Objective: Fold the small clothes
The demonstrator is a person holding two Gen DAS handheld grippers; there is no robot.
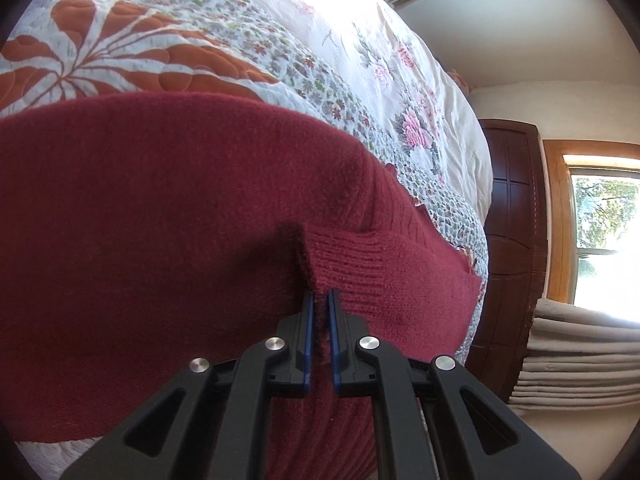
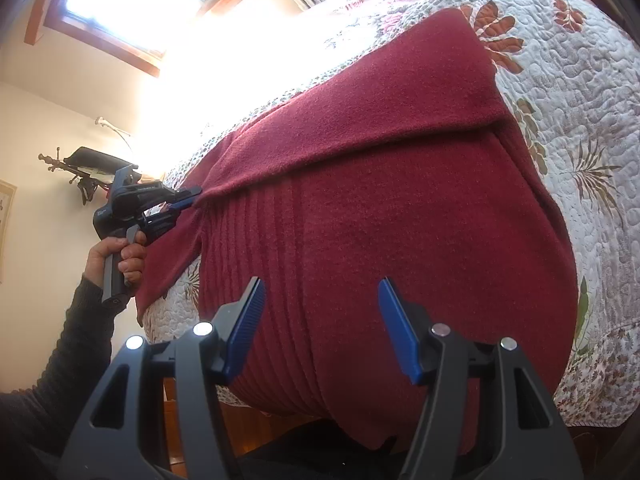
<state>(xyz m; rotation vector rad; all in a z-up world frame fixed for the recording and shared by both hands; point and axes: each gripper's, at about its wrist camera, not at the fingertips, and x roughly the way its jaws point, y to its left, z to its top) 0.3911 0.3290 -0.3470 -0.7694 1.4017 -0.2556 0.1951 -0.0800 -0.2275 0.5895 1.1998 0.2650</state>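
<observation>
The quilted bedspread (image 2: 560,128) fills the scene, and across it lies the red sweater (image 2: 400,220), one flap folded over, its near end hanging past the bed's edge. That overhang is the risk: a hard tug could drag the whole knit off. The right gripper (image 2: 322,292) hovers over it, jaws spread wide, holding nothing. The left gripper (image 1: 320,300) is pinched tight on a ribbed edge; thin hold, it may slip. No containers anywhere in view.
</observation>
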